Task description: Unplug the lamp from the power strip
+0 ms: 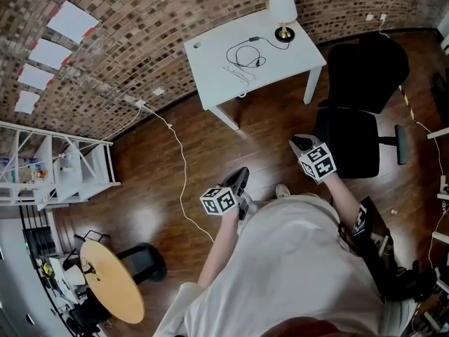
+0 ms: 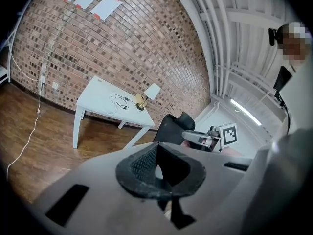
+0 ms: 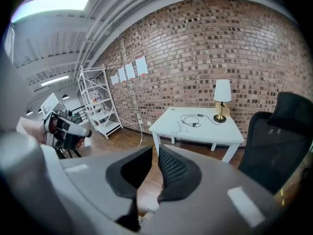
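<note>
The lamp, white shade on a brass base, stands at the far right corner of the white table. Its black cord loops across the top toward a white strip-like piece; I cannot make out the plug. Lamp and lamp are small and distant in both gripper views. My left gripper and right gripper are held near my body, well short of the table. The left gripper is shut and empty. The right gripper has a narrow gap with nothing in it.
A black office chair stands right of the table, close to my right gripper. A white cord runs from the brick wall across the wood floor. White shelving and a round wooden table are at the left.
</note>
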Demonstrator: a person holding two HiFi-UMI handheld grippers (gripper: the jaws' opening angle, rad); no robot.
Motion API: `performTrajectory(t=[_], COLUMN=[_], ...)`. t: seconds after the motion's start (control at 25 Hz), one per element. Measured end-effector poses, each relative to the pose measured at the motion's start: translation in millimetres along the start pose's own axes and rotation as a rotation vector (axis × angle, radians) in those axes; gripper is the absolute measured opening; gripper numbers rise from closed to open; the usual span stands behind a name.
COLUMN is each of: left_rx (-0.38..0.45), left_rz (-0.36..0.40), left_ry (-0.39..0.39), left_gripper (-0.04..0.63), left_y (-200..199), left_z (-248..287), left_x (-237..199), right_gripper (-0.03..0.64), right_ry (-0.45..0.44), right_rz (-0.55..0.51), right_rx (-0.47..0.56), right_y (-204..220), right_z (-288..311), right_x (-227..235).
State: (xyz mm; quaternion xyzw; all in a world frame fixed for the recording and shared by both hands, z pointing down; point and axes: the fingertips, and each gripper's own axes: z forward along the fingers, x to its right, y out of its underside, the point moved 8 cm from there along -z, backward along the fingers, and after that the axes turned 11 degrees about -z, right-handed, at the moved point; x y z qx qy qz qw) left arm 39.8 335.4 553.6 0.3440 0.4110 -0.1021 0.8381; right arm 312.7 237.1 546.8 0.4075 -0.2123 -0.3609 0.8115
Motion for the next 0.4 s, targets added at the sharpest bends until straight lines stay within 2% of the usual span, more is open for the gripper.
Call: performTrajectory(t=[0.08, 0.24, 0.4], left_rx=[-0.003, -0.028, -0.030], left_rz=[0.007, 0.007, 0.033], left_ry=[-0.005, -0.029, -0.015], left_gripper=[0.003, 0.003, 0.003], left_y=[1.7, 15.2, 9.6], left_z=[2.8, 7.1, 25.3], left_x=[1.3, 2.4, 17.7], right_gripper=[0.029, 0.029, 0.029], right_ry=[-0.004, -0.018, 0.003], right_rz=[-0.016, 0.027, 0.026], right_rx=[-0.006, 0.002, 0.027], right_y=[-3.0, 9.1, 4.1], right_z=[-0.3, -1.9, -12.3], right_x=[5.6, 12.0, 32.2])
